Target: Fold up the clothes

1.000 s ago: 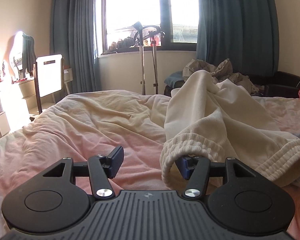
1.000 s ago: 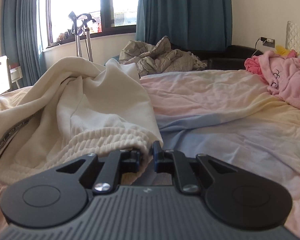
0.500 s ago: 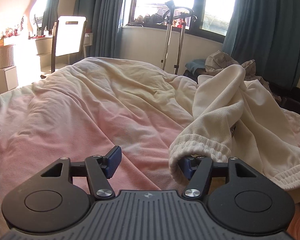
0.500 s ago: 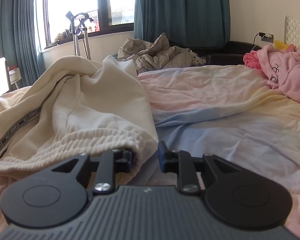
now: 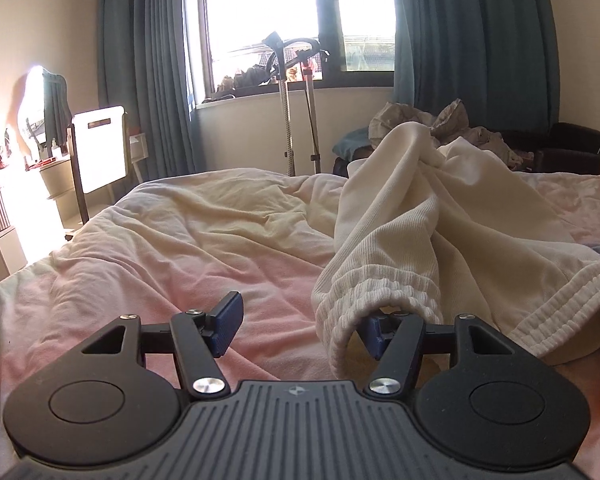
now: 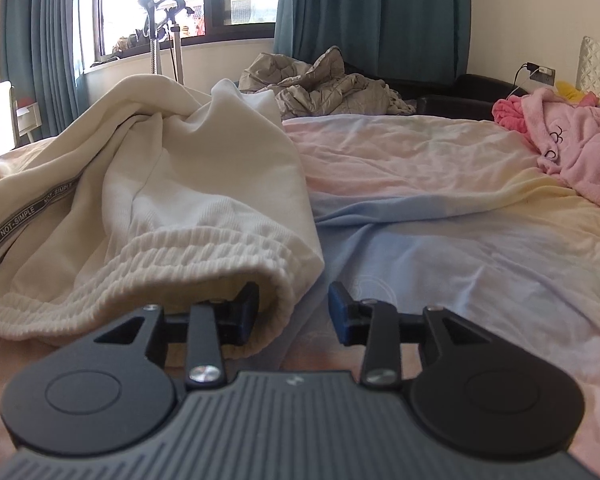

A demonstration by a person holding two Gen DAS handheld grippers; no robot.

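Cream trousers (image 5: 440,216) lie crumpled on the bed (image 5: 188,240); both hand-held grippers, left (image 5: 300,326) and right (image 6: 293,306), sit low, gaping, right newly widened, one finger inside the waistband.

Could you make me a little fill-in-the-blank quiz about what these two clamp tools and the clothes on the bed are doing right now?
1. Both grippers have their jaws ____ around the elastic waistband of the cream trousers.
2. The left gripper has its ____ finger tucked inside the waistband.
3. The black tape on the trousers reads NOT-____.
4. The fluffy garment near the headboard is coloured ____.

Missing words: open; right; SIMPLE; pink
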